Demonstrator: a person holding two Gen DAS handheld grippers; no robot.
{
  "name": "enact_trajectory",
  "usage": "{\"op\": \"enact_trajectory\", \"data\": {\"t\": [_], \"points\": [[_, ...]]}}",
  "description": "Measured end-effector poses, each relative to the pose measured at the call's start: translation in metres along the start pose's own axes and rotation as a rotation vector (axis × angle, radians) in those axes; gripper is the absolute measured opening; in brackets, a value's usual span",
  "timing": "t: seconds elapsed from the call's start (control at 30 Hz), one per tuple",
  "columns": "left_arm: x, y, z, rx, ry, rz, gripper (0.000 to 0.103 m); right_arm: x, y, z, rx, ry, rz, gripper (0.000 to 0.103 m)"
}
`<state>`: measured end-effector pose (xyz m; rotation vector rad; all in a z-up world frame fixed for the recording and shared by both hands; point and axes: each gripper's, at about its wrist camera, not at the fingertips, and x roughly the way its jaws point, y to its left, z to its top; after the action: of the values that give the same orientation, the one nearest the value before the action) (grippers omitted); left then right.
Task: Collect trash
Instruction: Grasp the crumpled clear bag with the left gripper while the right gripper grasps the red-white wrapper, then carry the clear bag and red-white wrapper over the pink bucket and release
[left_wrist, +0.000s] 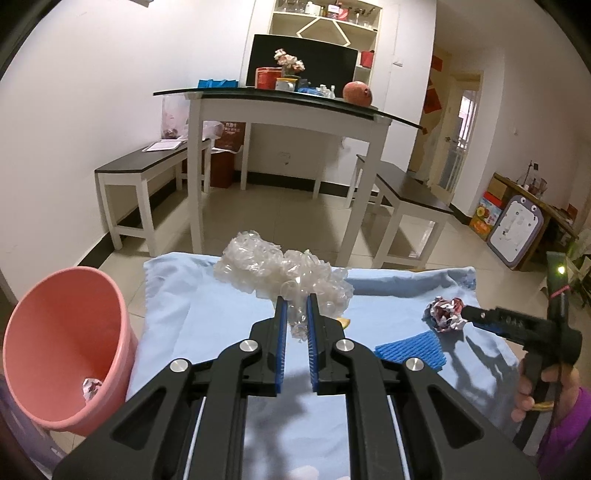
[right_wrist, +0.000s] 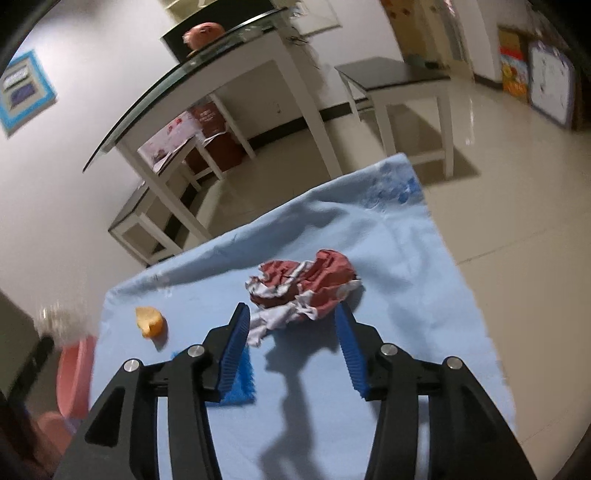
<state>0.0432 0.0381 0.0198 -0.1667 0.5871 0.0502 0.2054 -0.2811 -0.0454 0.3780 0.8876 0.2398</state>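
Blue cloth (left_wrist: 229, 332) covers the work surface. Left gripper (left_wrist: 296, 317), nearly closed, pinches clear crumpled plastic (left_wrist: 280, 269). Right gripper (right_wrist: 291, 332) stands apart around a red-white wrapper (right_wrist: 306, 284), not gripping. Pink bucket (left_wrist: 62, 343), left of the cloth edge, holds one foil ball (left_wrist: 91, 387). Peel (right_wrist: 149, 321) and blue mesh (left_wrist: 410, 349) remain. Open floor lies beyond.
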Motion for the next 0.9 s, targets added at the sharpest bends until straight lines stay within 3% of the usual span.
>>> {"op": "enact_trajectory", "data": {"t": [0.13, 0.23, 0.57, 0.77, 0.9], "points": [[-0.002, 0.007, -0.001, -0.007, 0.002, 0.011, 0.010, 0.015, -0.006, -0.001, 0.080, 0.029, -0.029, 0.047], [-0.004, 0.010, -0.003, -0.008, 0.003, 0.015, 0.010, 0.015, -0.014, -0.005, 0.109, 0.025, -0.037, 0.018], [-0.020, 0.015, -0.005, -0.014, -0.030, 0.006, 0.010, -0.034, 0.001, -0.014, 0.011, -0.106, -0.054, 0.014], [-0.045, 0.032, -0.005, -0.035, -0.067, 0.039, 0.010, -0.059, 0.057, -0.023, -0.139, -0.152, 0.011, 0.014], [-0.064, 0.053, -0.005, -0.064, -0.089, 0.081, 0.010, -0.061, 0.116, -0.036, -0.277, -0.147, 0.075, 0.014]]}}
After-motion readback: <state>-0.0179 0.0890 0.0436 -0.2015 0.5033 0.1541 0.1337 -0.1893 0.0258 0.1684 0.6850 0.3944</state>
